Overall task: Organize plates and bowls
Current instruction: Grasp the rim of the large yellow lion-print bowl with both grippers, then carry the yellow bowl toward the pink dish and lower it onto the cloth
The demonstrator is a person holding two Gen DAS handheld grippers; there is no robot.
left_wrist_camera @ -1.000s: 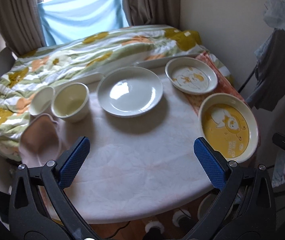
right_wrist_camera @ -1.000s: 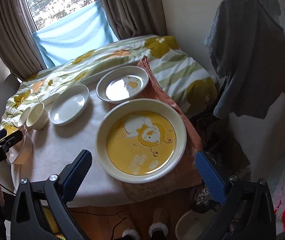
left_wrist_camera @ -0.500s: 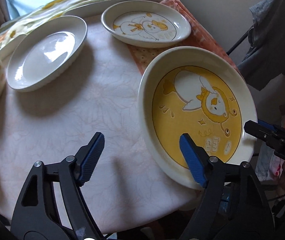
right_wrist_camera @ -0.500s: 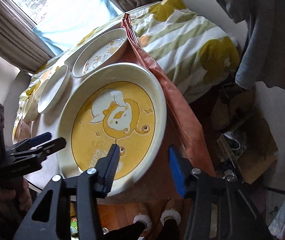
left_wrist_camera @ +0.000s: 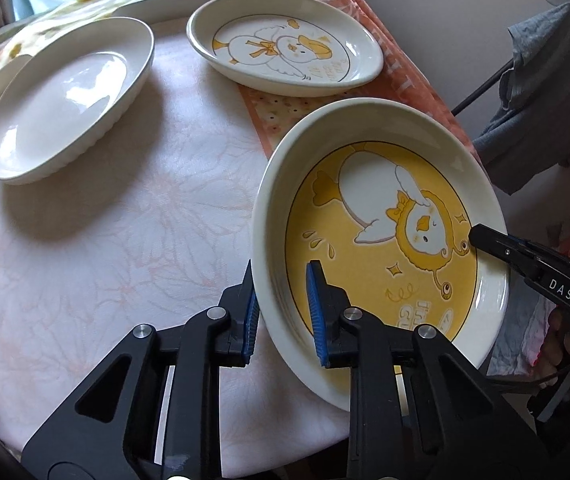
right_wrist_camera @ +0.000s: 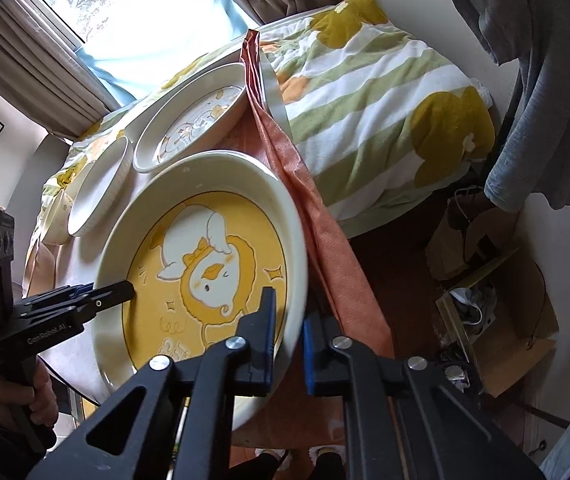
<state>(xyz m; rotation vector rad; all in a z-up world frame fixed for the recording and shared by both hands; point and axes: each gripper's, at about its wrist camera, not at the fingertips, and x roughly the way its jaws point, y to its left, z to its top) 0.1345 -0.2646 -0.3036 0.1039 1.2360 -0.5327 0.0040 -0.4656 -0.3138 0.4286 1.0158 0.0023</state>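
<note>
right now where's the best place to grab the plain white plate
By its raised rim: the plain white plate is shallow, lying flat on the table, so pinch the near edge, one finger inside, one under the fluted wall. Both tongs grip the yellow plate likewise.

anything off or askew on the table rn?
Only the yellow duck plate: it looks tilted, though fisheye distortion makes that uncertain. The left gripper and right gripper each clamp its rim on opposite sides. The white plate and small duck plate sit flat. No spills or chips visible.

Duck dish [left_wrist_camera: 381,240] at table [left_wrist_camera: 125,240] edge, plates [left_wrist_camera: 65,96] behind
</note>
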